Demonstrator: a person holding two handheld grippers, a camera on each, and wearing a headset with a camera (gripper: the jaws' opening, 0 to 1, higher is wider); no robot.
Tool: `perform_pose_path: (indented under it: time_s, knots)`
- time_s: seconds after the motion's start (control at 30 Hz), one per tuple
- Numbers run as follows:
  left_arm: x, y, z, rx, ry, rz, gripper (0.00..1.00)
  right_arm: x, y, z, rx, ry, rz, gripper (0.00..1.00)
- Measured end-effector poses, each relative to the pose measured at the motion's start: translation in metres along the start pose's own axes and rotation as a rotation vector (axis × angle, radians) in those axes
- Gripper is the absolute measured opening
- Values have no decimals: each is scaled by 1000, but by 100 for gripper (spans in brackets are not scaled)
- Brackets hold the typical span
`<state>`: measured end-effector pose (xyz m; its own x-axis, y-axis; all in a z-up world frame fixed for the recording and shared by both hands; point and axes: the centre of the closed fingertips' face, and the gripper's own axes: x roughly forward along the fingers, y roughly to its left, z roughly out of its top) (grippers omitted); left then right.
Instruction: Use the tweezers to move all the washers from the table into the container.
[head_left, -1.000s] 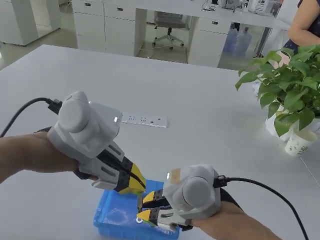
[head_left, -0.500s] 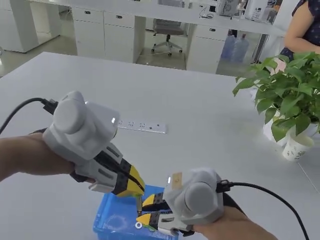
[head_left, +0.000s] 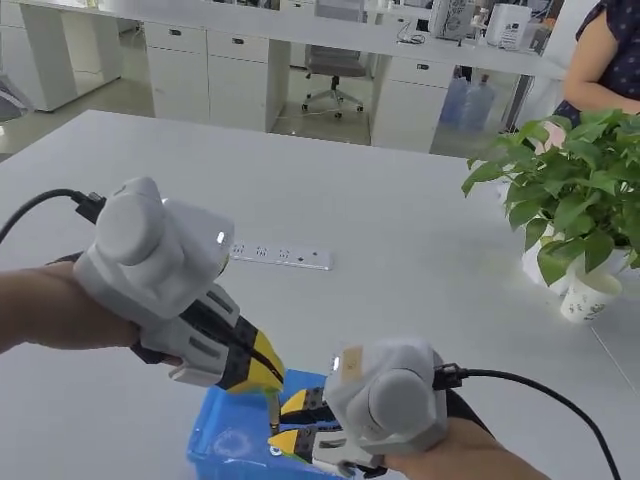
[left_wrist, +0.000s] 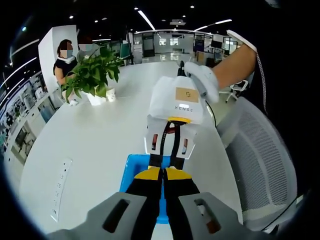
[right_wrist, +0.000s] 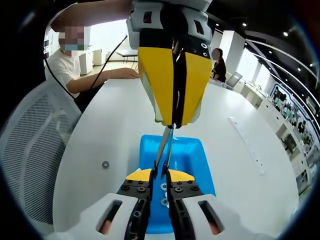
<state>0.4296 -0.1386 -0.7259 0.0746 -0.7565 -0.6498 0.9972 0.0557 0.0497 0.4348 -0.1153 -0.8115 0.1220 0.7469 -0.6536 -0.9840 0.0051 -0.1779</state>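
- White worktop (head_left: 420, 250) runs broad and mostly bare through an open office of pale cabinets. How should this step be handled?
- I judge it a release over the blue rectangular plastic container (right_wrist: 195, 150). The left gripper (head_left: 266, 376) has its yellow-tipped jaws clamped on the upper end of the slim silver metal tweezers (right_wrist: 163, 145), which hang point-down over the container. The right gripper (right_wrist: 160, 175) has its jaws nearly together with the tips of the tweezers between them, seemingly pinching the legs. Whether the tips carry anything is too small to tell. Best to keep the tips low and over the middle of the container floor. Then ease the right jaws apart gently so nothing springs over the wall.
- Where are the washers?
- At least two small silver ring washers (right_wrist: 164, 186) lie on the container floor, just under the right jaws. One loose washer (right_wrist: 105, 164) lies on the table on the side towards the grey mesh chair (right_wrist: 30, 150), apart from the container wall. It probably goes next.
- Anything in the way?
- Little. A flat white power strip (head_left: 280, 257) lies beyond the grippers. A leafy green potted plant (head_left: 570, 190) stands well off to the right. The black cable (head_left: 540, 395) trailing from the right gripper might drag. The grippers sit nose to nose, so a careless turn could knock them together.
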Motion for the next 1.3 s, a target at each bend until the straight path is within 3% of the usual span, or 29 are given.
perform_pose_path:
  time_s: [0.5,1.0,1.3]
  knots:
    - [-4,-25,-9,-13,12,-10,4,5,26,6,-1,-5,28,12]
    - [-5,-31,-9,-12,16,-3,4,6,32,9,-16,-8,37,12]
    - [-5,-42,-16,-16,29,-5,4,11,45,13,-16,-17,55,13]
